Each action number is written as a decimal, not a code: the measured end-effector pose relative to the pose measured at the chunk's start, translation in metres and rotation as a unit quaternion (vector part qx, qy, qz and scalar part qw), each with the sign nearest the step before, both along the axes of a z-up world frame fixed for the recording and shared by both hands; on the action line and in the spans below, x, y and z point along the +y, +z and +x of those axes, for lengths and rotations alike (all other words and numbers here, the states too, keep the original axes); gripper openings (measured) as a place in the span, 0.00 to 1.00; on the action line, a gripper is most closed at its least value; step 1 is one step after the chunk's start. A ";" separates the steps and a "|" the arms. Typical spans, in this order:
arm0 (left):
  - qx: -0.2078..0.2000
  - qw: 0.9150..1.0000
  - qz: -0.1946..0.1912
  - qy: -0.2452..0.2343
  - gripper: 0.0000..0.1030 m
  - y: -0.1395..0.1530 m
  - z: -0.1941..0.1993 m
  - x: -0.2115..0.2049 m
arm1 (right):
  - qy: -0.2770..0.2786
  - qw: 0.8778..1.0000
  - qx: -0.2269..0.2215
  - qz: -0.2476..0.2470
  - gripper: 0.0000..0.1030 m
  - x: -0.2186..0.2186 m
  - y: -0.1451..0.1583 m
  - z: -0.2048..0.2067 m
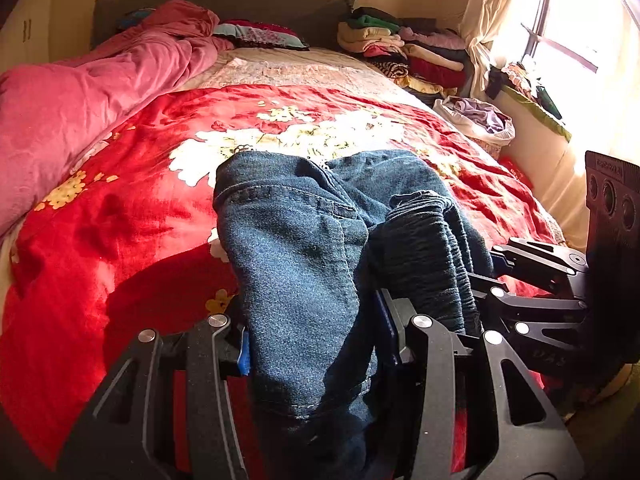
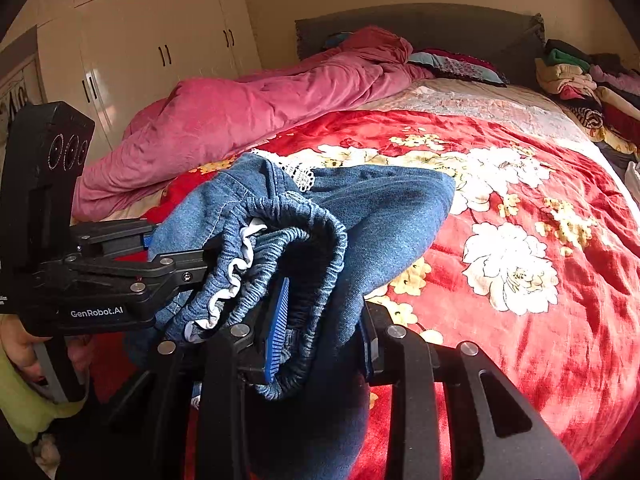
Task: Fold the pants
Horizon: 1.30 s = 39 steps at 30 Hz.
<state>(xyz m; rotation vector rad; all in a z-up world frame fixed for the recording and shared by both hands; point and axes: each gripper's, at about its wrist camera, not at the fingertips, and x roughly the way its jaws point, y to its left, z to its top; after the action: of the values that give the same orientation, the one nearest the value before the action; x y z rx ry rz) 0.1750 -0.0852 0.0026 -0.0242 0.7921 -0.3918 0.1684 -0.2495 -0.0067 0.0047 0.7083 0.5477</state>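
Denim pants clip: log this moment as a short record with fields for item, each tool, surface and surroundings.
item: denim pants, bunched, lifted above the bed, elastic waistband gathered
left tool: shut on denim pants
right tool: shut on denim pants at the waistband
tool spacing: close together, side by side
surface: red floral blanket, pants partly draped over it
surroundings: pink duvet along the left side; stack of folded clothes near the headboard; white wardrobe
fold status: no neat fold visible yet

Faded blue denim pants (image 1: 304, 240), coarse weave, elastic ruched waistband; glossy plush red blanket (image 1: 120, 208); matt black plastic tongs (image 2: 316, 344), ribbed blue pads (image 2: 278, 328).
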 end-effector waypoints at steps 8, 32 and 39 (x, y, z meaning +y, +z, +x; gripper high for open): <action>0.033 0.999 0.007 0.005 0.40 -0.029 0.009 0.004 | -0.027 0.998 0.053 -0.004 0.32 -0.005 -0.029 0.011; 0.024 0.999 -0.014 0.023 0.69 -0.015 -0.017 0.022 | -0.091 0.996 0.010 0.013 0.77 -0.031 -0.004 -0.028; -0.007 0.999 -0.016 0.039 0.91 0.011 -0.060 0.032 | -0.099 0.995 -0.032 0.011 0.93 -0.036 0.021 -0.072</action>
<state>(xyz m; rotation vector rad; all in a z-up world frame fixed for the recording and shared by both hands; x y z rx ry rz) 0.1151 -0.0534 0.0139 -0.0821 0.7681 -0.3311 0.0961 -0.2858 0.0140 0.0769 0.6321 0.3649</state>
